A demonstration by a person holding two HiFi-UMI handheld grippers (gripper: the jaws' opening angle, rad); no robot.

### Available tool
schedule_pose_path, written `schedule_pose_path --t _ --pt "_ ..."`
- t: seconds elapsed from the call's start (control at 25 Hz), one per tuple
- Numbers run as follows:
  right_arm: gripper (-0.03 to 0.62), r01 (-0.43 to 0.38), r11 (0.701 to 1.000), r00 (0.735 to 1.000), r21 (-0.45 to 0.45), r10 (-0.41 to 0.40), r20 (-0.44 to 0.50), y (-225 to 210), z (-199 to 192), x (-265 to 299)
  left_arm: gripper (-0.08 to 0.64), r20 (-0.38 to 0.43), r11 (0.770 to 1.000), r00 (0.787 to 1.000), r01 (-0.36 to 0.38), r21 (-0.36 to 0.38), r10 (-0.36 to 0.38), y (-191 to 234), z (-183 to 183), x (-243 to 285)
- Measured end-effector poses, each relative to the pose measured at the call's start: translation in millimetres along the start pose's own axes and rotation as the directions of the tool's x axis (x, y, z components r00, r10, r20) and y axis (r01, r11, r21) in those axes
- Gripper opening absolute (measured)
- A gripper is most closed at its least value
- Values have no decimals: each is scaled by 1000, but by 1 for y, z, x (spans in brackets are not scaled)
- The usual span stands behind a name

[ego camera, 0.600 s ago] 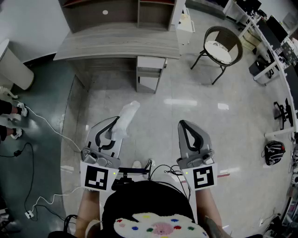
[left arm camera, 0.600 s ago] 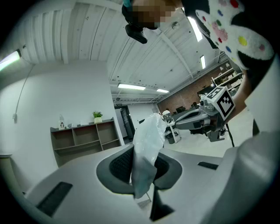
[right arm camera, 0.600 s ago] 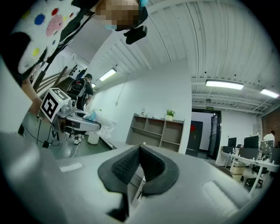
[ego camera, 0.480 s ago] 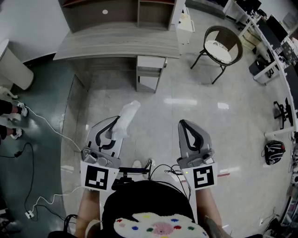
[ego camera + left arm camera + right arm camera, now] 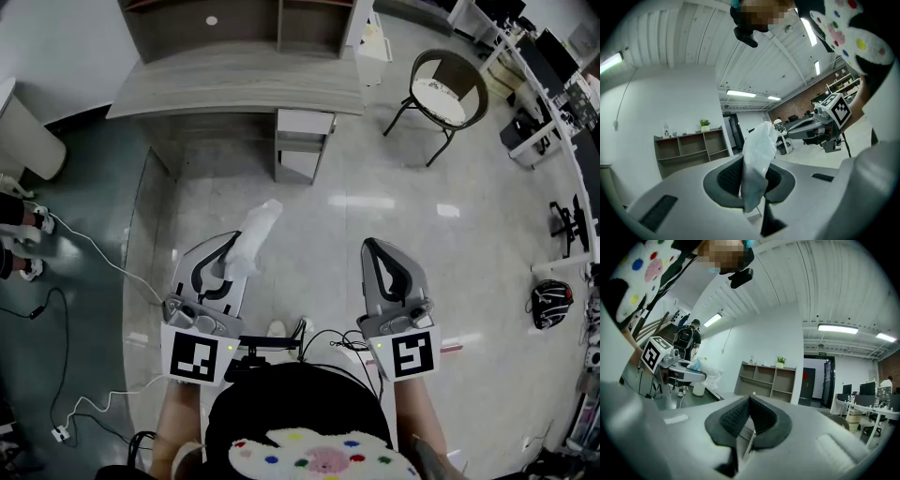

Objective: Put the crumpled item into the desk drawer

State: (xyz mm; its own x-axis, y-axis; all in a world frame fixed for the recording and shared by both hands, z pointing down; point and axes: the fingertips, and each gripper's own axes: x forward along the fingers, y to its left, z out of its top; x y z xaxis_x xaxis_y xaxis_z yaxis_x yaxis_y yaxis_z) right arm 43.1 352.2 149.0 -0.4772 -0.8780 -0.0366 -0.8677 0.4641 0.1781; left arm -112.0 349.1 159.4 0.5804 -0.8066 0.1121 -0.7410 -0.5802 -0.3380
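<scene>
Our left tool [image 5: 230,249] pinches the crumpled plastic sheet [image 5: 255,232] by its lower end, carrying it above the floor, well short of the desk drawer [image 5: 304,125] under the tabletop [image 5: 234,89]. That drawer looks closed. Our right tool [image 5: 373,251] is closed and empty, free, we judge, to pull it open.

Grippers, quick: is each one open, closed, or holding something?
Left gripper: jaws closed on the crumpled plastic item.
Right gripper: jaws closed, holding nothing.
</scene>
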Motion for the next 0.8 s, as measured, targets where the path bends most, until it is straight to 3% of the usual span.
schedule_pose_path --t 0.6,0.8 --pt "9 76 997 997 -8 -76 0 21 -1 -9 49 29 1000 999 16 10 -16 10 -7 -24" --pt "9 38 999 999 -23 -38 16 18 -2 -3 49 32 1000 999 -1 -10 1 19 -7 -20"
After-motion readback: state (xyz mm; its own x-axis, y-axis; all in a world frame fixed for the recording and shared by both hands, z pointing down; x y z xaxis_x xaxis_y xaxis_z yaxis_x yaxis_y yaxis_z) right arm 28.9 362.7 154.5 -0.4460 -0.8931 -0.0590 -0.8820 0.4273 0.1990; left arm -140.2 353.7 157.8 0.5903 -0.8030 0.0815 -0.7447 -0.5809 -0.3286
